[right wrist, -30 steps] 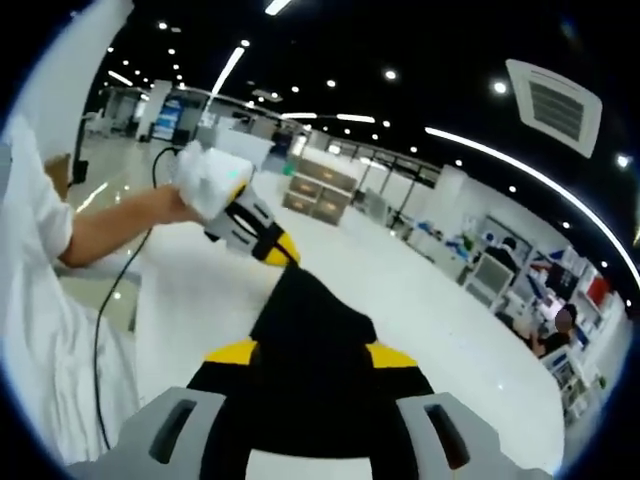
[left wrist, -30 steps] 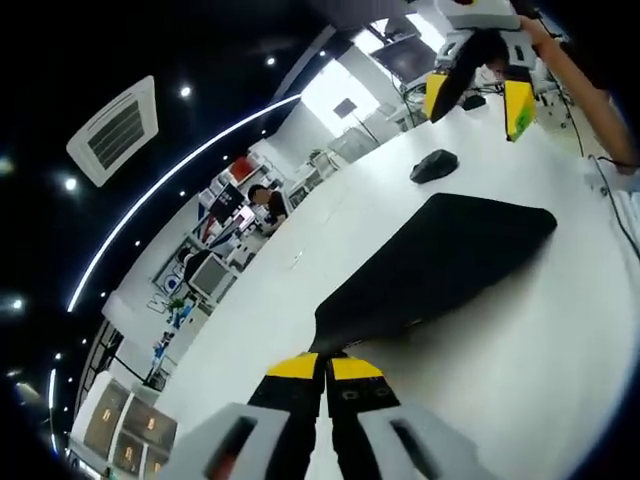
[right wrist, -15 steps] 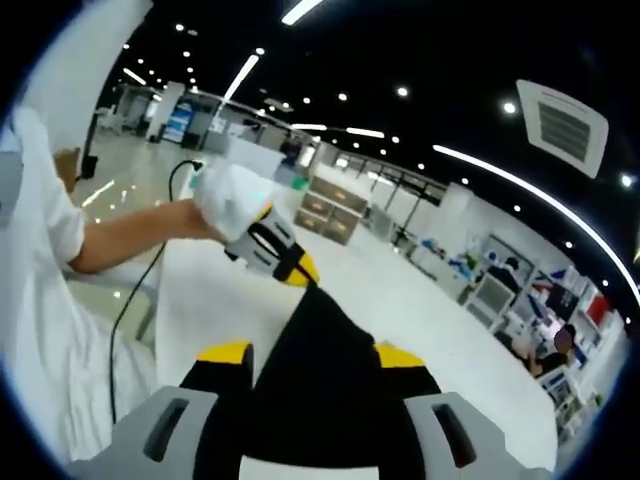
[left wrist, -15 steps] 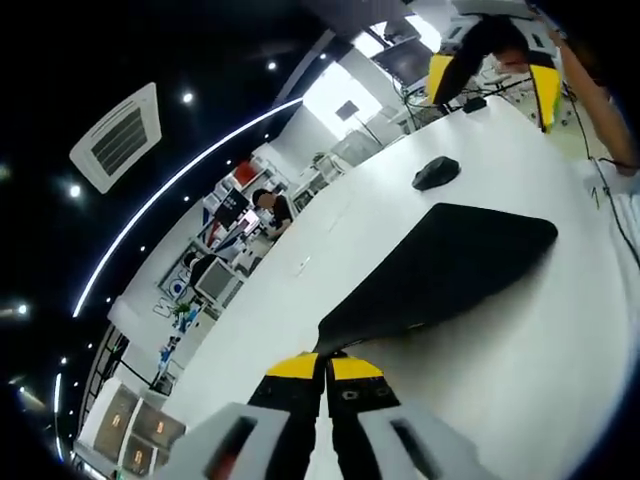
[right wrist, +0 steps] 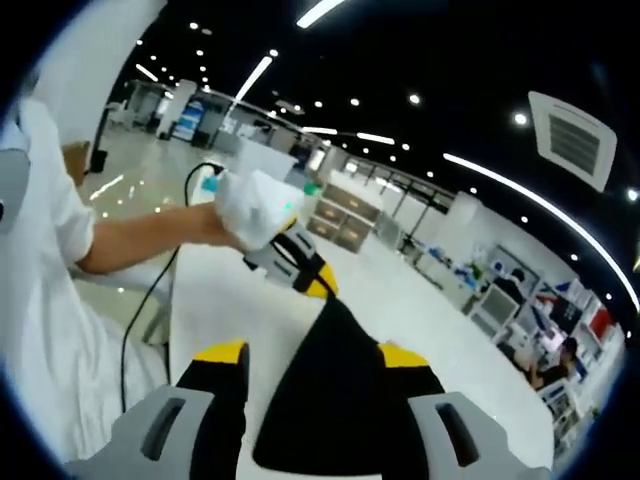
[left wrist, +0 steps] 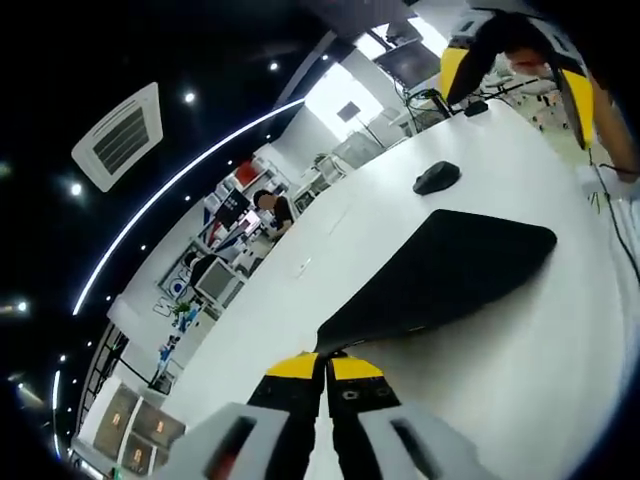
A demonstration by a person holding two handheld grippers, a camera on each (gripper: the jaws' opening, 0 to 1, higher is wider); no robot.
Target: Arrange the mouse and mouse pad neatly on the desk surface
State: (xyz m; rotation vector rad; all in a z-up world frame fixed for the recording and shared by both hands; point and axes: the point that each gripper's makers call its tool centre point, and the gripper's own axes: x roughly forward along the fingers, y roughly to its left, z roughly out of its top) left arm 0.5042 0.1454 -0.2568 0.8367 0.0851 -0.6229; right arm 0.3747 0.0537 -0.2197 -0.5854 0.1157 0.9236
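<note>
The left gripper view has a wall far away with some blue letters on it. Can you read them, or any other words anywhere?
Blue letters on the far wall: too small and partly hidden to read.
Mouse pad: plain black, no words seen.
Mouse: too small to show any label.
Desk: no words seen.
Colourful signs on the far shelves in the right gripper view: too blurred to read.

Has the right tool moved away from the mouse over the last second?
Yes. In the left gripper view the right tool has shifted up and away from the mouse, toward the desk's far edge.
</note>
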